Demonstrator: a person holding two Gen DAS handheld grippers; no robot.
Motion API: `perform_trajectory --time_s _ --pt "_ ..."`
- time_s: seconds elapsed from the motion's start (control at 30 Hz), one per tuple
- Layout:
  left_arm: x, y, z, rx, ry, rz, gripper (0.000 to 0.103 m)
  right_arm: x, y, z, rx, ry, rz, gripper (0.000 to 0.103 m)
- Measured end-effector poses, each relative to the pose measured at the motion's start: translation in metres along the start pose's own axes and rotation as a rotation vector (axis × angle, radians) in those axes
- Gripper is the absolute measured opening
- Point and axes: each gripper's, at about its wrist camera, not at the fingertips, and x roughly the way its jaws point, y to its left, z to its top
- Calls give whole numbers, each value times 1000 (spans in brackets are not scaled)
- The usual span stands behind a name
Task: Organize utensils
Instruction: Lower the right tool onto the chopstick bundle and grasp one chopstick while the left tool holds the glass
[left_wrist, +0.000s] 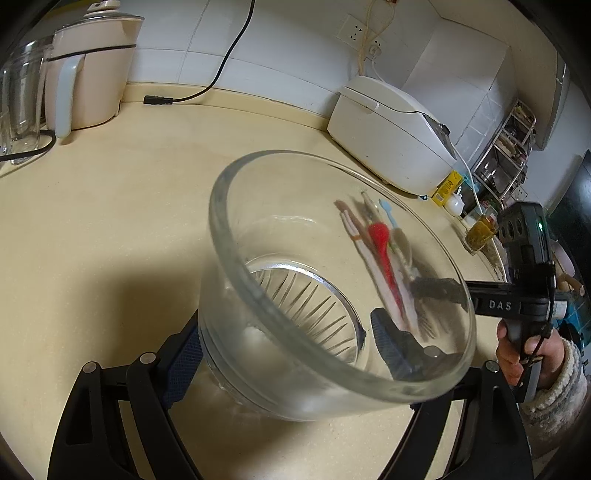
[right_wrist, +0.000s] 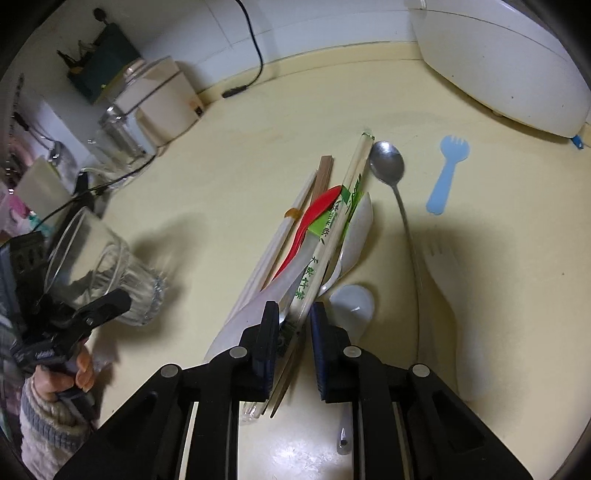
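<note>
Spoons — four; forks — two.

white rice cooker, beige kettle, wall socket

White capital letters "DAS" stand on the black bar of the right gripper, seen from the left wrist view. Green Chinese characters run lengthwise down the white-and-green paper sleeve of the wrapped bamboo chopsticks lying in the pile on the cream desk; the lower characters appear to read "天然竹筷", while those in the green band above them are too small to make out. The small yellow box beside the white rice cooker carries dark print that is not legible. A faint white marking on the black body of the left gripper is blurred and unreadable.
</note>
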Motion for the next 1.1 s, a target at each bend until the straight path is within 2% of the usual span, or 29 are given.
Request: perform_trajectory --time_s 0.07,0.2,0.33,0.43,0.63,0.8,0.9,1.1 --pt "0 1 0 -4 -2 2 88 -6 -1 -5 -2 -1 -14 16" --pt "0 1 0 -6 -2 4 88 -24 -9 -16 -43 -5 -136 12" --pt "0 0 0 -4 -2 6 88 -39 -30 -24 -23 7 -213 12" --pt "0 0 0 -5 -2 7 88 -55 -37 -22 -8 -31 -264 12" --pt "0 1 0 -8 -3 11 88 -63 -34 -2 -13 -75 -162 12" --pt "0 1 -1 -11 -4 10 88 -52 -29 34 -40 -74 -122 12" --pt "0 1 0 -13 -4 9 88 -38 -23 55 -79 -63 -131 12" --pt "0 1 -1 -13 -4 10 88 -1 -12 74 -157 5 -209 12"
